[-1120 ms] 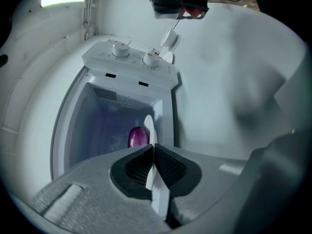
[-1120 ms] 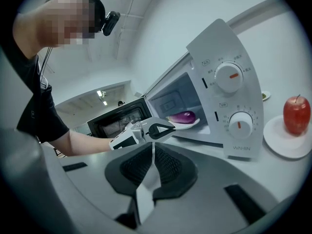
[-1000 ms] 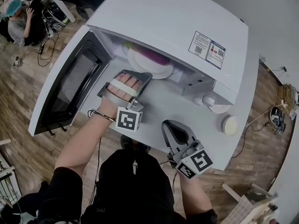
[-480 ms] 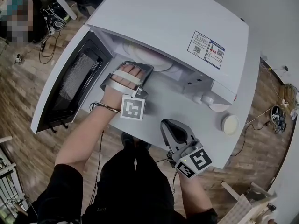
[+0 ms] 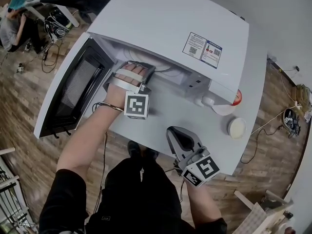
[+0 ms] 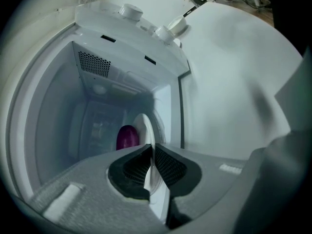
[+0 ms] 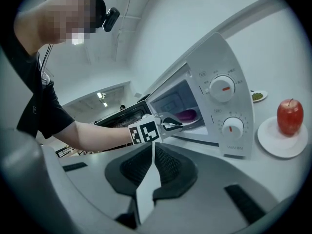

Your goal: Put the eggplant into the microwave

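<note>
eggplant: the purple eggplant lies on a white plate, just past the left jaw tips. In the left gripper view it sits slightly to their left, inside the microwave cavity.
left gripper: the left gripper has its jaws nearly together, pinching the near rim of the plate. The tips are at the microwave's mouth.
right gripper: the right gripper has its jaws closed on nothing, over the table. The eggplant is well ahead of these jaws, a bit right.
door: the door is swung open, to the left of the left jaws.
vs 1 s ago: the head view then showed the plate and eggplant at the mouth. Now the microwave's top hides both. The left gripper has gone deeper in with the plate. The right gripper is in the same spot.
</note>
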### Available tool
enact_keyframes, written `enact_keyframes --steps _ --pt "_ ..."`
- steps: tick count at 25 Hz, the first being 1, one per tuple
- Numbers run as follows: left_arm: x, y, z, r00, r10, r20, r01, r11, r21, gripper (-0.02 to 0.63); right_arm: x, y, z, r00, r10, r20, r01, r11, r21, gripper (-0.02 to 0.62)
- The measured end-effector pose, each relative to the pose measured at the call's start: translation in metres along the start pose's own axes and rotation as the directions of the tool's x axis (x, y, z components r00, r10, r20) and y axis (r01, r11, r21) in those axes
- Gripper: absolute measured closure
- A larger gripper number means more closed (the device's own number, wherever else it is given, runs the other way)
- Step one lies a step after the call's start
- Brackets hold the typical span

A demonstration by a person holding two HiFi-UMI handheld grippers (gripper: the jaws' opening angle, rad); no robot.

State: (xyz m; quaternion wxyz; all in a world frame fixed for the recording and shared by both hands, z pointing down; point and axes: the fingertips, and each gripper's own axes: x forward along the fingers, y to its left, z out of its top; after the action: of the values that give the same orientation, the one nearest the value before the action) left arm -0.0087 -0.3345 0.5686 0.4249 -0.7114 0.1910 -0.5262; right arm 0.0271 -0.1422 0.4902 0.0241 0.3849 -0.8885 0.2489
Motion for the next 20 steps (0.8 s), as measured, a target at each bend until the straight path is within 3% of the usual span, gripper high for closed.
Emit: enact_keyframes --steps 2,10,20 --pt "0.003 0.007 -0.001 1.000 0.010 -0.010 -0.010 1.000 -0.004 0.586 -0.005 -0.001 0.001 1.000 -0.005 0.002 0.005 1.000 -0.003 0.572" --pt "0.009 0.011 -0.007 0.994 -0.075 -0.077 0.075 0.997 -0.010 0.584 -0.028 0.000 0.012 0.999 -0.038 0.030 0.038 0.999 0.009 0.572" --pt "-0.024 0.016 -0.007 0.991 -0.103 -0.085 0.098 0.994 -0.054 0.565 -0.045 0.020 0.025 0.999 -0.047 0.018 0.047 0.999 -0.006 0.572"
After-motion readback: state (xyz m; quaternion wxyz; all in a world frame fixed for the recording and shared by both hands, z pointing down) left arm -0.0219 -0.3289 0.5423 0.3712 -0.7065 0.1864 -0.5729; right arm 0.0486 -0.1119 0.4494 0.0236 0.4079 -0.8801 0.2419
